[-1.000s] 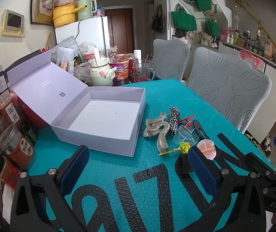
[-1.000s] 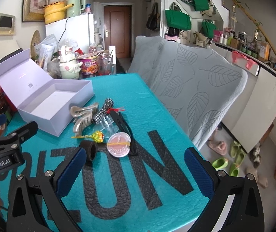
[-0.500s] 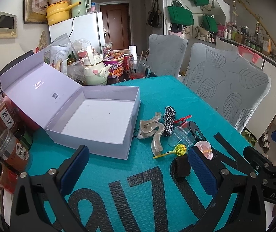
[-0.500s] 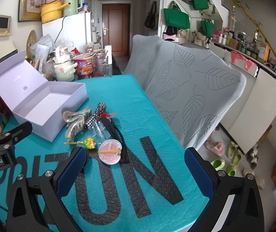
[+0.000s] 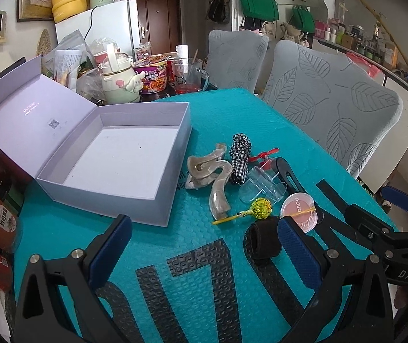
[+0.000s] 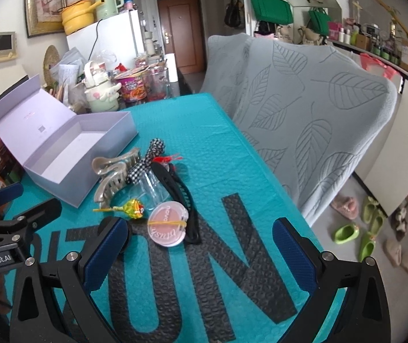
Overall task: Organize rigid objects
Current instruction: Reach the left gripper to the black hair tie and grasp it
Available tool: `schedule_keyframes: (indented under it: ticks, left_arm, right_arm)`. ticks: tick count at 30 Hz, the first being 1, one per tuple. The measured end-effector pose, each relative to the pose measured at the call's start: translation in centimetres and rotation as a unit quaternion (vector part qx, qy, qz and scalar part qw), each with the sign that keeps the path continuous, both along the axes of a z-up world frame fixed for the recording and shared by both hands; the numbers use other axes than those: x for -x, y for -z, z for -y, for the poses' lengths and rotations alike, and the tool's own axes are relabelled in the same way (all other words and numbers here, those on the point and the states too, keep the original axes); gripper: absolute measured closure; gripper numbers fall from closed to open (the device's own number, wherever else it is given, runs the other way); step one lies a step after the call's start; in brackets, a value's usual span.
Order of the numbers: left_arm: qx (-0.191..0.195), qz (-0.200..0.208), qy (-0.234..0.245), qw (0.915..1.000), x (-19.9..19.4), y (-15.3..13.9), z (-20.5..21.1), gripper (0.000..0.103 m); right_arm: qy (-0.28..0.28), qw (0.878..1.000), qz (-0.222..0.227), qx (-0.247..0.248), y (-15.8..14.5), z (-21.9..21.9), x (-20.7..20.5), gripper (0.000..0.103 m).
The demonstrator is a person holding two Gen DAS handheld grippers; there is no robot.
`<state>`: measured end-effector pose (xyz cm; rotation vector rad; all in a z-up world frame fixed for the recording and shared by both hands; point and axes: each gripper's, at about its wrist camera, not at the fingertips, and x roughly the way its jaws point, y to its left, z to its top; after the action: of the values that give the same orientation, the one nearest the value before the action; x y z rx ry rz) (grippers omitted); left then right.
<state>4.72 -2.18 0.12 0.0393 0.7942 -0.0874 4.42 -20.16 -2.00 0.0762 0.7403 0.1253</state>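
Box: the lavender box (image 5: 123, 154) is being left open and bare inside.
Pile: the hair claws (image 5: 209, 171), lollipop (image 5: 258, 208), compact (image 5: 299, 210) and black roll (image 5: 264, 241) are being kept on the teal mat (image 5: 204, 271), just right of it.
Left gripper (image 5: 204, 245): being held spread, nothing gripped.
Right gripper (image 6: 201, 248): being held spread above the compact.
Progress: nothing is judged packed yet.

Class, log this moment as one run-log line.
left gripper: open | right gripper: open | box: open, nothing inside | blush compact: on mat

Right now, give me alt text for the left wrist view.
An open lilac cardboard box sits empty on a teal bubble mat, beside small items including a yellow-wrapped lollipop. The left tongs hover open in front.
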Motion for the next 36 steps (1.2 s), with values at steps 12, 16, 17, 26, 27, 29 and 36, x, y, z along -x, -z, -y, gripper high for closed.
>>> schedule_keyframes:
  ticks: [12, 16, 17, 26, 27, 29, 36]
  left_arm:
    - [-0.015, -0.035, 0.043, 0.9984, -3.1, 3.6, 3.2, 0.000]
    - [-0.023, -0.039, 0.039, 0.9982, -3.3, 4.5, 3.2, 0.000]
    - [-0.022, -0.041, 0.036, 0.9983, -3.4, 4.7, 3.0, 0.000]
    - [-0.011, -0.040, -0.007, 0.9991, -3.7, 4.8, 0.2, 0.000]
    - [-0.013, -0.040, -0.011, 0.9991, -3.8, 4.8, 0.0, 0.000]
    - [-0.019, -0.040, -0.017, 0.9989, -3.9, 5.0, -0.4, 0.000]
    - [0.018, -0.047, 0.003, 0.9987, -3.3, 5.2, -1.0, 0.000]
  right_arm:
    - [0.003, 0.999, -0.026, 0.018, 2.0, 1.2, -2.2, 0.000]
    - [0.003, 0.999, -0.034, 0.013, 2.6, 1.6, -2.8, 0.000]
    - [0.004, 0.999, -0.037, 0.013, 2.8, 1.7, -3.0, 0.000]
    - [-0.008, 0.999, -0.049, 0.004, 3.6, 1.6, -3.9, 0.000]
    - [-0.009, 0.999, -0.050, 0.003, 3.6, 1.6, -4.0, 0.000]
    - [-0.012, 0.999, -0.049, 0.002, 3.7, 1.4, -4.1, 0.000]
    - [-0.021, 0.998, -0.052, 0.003, 3.9, 0.8, -4.4, 0.000]
